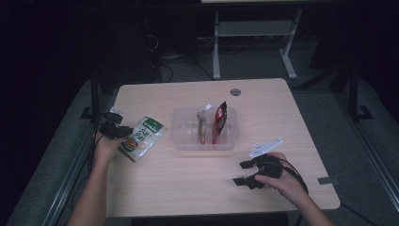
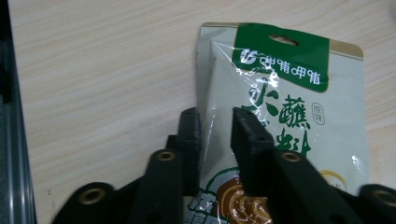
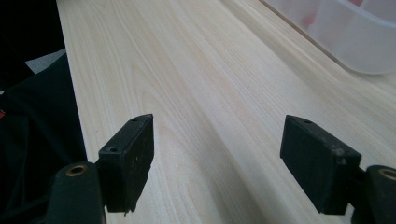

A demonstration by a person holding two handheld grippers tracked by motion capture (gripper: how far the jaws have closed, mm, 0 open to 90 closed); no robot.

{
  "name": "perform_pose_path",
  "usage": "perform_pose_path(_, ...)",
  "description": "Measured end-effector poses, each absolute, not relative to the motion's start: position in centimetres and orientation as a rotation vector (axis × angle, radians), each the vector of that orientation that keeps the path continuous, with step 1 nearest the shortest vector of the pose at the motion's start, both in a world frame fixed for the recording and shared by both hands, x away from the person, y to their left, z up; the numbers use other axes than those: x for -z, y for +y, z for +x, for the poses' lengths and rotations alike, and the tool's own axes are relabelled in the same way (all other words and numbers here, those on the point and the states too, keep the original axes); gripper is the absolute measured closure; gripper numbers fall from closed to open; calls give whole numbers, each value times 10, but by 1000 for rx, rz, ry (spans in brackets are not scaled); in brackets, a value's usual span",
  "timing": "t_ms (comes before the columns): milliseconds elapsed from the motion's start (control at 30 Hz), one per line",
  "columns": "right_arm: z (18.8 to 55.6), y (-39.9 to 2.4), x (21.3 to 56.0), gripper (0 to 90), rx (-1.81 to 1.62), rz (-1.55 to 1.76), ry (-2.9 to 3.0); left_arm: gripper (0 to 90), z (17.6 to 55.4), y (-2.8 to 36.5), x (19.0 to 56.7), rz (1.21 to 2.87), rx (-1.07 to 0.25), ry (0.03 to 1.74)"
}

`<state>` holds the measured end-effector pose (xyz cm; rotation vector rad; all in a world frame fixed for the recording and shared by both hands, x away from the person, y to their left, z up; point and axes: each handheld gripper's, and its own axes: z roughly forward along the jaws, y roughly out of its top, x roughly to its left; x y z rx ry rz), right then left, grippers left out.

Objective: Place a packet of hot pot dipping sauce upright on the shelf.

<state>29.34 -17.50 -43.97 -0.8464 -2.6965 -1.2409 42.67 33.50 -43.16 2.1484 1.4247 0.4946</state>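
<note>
Jaws of the left gripper [image 2: 214, 126] stand a little apart over the green-and-cream snack pouch [image 2: 285, 121], one black jaw at the pouch's left edge and the other over its printed face; whether they press the film I cannot tell. In the high view that pouch [image 1: 141, 138] lies flat near the desk's [image 1: 188, 188] left edge, just left of the clear tray [image 1: 186, 141], which holds two upright sachets. Well apart from them, the right gripper [image 3: 217, 154] hovers with jaws wide apart over bare wood near the desk's front right corner.
</note>
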Motion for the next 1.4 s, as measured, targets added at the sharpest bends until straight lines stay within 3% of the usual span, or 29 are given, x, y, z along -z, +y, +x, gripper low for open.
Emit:
perform_pose_path(267,293,-174,439,257,1242,-846,-2693,652,430,337,442,2157,-422,1411)
perform_pose_path(367,293,-174,439,257,1241,-846,-2697,683,431,336,444,2173,-418,1391)
perform_pose_path(533,293,-174,439,257,1243,-844,-2696,845,431,335,446,2194,-427,1361)
perform_pose_path(633,293,-175,439,258,1244,-846,-2694,892,430,335,445,2219,-426,1333)
perform_pose_path(1100,294,-176,438,257,1251,-849,-2696,900,399,341,437,2285,-201,1178)
perform_pose_path(1400,295,-176,437,259,1257,-852,-2705,900,374,326,434,2331,-174,1100)
